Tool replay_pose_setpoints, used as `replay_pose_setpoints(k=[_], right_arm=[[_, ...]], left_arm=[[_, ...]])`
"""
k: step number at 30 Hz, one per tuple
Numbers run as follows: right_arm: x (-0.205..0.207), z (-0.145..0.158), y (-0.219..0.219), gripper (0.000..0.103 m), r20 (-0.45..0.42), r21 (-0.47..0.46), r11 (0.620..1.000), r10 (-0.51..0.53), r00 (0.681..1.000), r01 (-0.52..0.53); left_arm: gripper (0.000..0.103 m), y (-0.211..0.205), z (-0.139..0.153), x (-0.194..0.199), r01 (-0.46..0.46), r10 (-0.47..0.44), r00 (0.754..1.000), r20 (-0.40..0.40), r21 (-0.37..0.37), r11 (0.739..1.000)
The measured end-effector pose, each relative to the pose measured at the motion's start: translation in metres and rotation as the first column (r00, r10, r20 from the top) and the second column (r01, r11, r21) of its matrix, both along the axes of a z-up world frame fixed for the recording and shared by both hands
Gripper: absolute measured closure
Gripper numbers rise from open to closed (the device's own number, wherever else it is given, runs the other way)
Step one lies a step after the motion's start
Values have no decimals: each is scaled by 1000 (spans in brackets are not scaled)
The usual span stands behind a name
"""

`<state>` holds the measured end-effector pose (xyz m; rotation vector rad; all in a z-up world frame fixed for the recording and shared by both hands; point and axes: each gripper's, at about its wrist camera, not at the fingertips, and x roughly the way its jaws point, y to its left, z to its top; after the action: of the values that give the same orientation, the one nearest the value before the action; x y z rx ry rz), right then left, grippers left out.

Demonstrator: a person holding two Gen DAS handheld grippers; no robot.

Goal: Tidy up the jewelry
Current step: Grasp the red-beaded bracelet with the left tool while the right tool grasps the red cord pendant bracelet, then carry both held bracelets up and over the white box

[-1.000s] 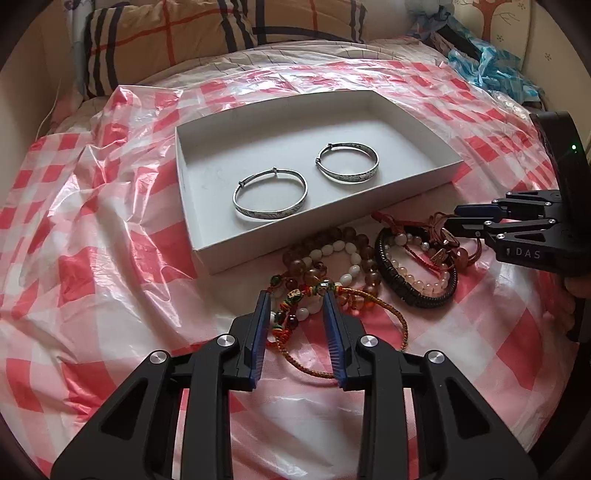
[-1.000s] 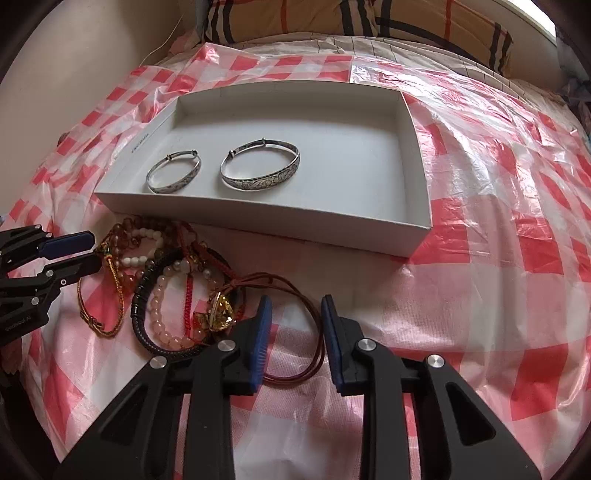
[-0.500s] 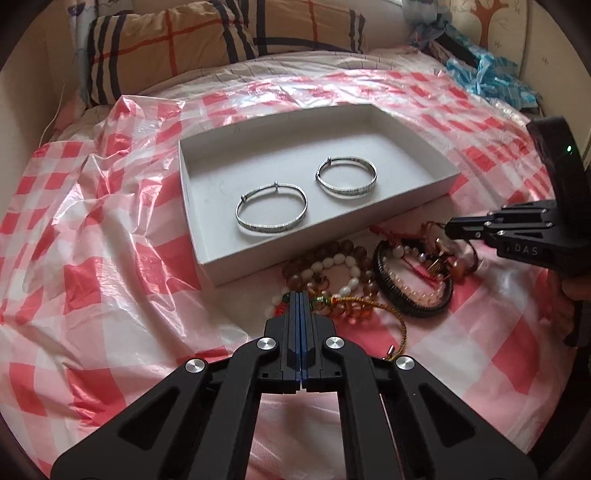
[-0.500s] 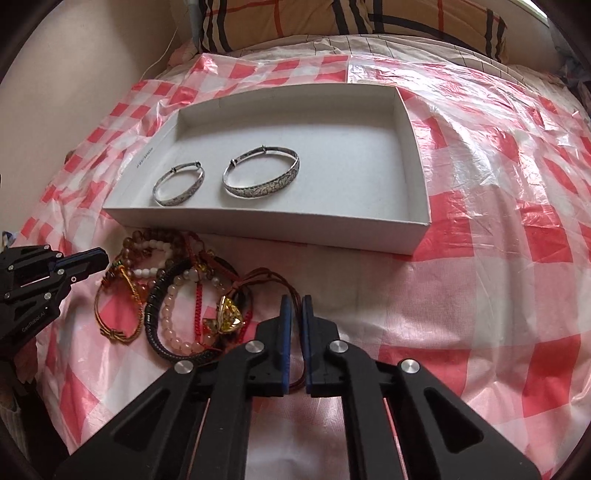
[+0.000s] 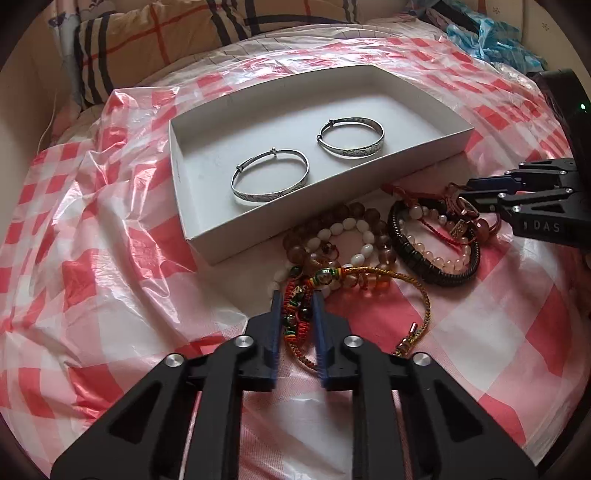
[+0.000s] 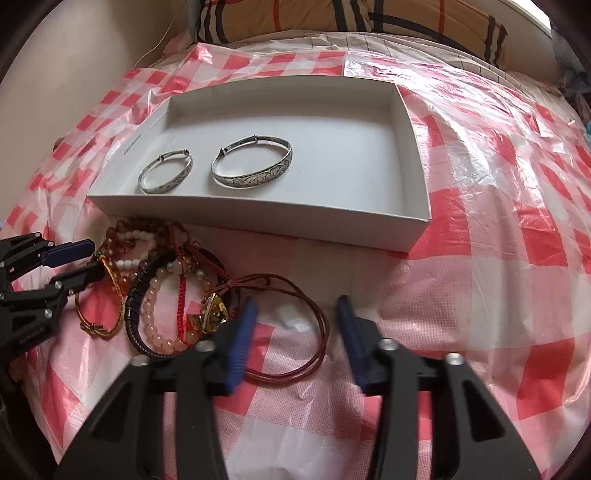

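A white box [image 5: 207,236] [image 6: 258,221] holds two silver bangles [image 5: 271,176] [image 6: 253,166], side by side. In front of it lies a pile of bracelets: brown and white bead strands [image 5: 347,230], a black band with pink beads [image 5: 432,254] [image 6: 155,314], a gold cord bracelet [image 5: 406,280] [image 6: 110,291] and a red-brown cord loop [image 6: 295,332]. My left gripper [image 5: 295,299] is open, its jaws either side of a multicoloured woven bracelet [image 5: 295,317]. My right gripper [image 6: 293,314] is open over the cord loop, and shows at the pile's right edge [image 5: 476,190].
A red-and-white checked plastic sheet [image 5: 92,240] covers the bed. Plaid pillows [image 5: 155,33] lie behind the box. Blue plastic [image 5: 491,37] sits at the far right. A beige wall [image 6: 74,55] runs along the left of the bed.
Both grippers, shut half a second ago, have opened. The left one now has its jaws around the woven bracelet; the right one spreads over the cord loop.
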<state>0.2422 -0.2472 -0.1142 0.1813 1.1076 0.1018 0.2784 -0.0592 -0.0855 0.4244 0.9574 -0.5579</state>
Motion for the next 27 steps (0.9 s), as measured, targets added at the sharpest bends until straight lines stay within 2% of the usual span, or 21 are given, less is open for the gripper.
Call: replay_pose_setpoints(k=[3, 5, 8, 10, 17, 22, 27], right_arm=[[-2, 6, -7, 98, 26, 63, 998, -16, 1000, 15], [-3, 11, -15, 98, 48, 125, 992, -40, 998, 34], [-5, 20, -23, 99, 86, 194, 980, -71, 994, 53], [-5, 23, -26, 99, 101, 227, 972, -84, 991, 59], [-7, 31, -29, 99, 131, 262, 963, -100, 986, 63], [-6, 28, -32, 99, 116, 261, 962, -115, 986, 82], [-10, 37, -40, 99, 165, 301, 949, -150, 975, 95]], left_arm=[[93, 5, 17, -2, 5, -4, 1000, 14, -90, 996], [96, 12, 28, -2, -1, 5, 1000, 25, -165, 986], [96, 20, 45, -2, 0, 13, 999, 46, -276, 961], [96, 23, 50, -1, -10, 27, 998, 49, -315, 949], [96, 27, 52, 2, -36, 57, 997, 54, -332, 943], [96, 22, 45, 1, -28, 49, 996, 70, -274, 961], [96, 31, 53, 4, -54, 86, 993, 83, -330, 943]])
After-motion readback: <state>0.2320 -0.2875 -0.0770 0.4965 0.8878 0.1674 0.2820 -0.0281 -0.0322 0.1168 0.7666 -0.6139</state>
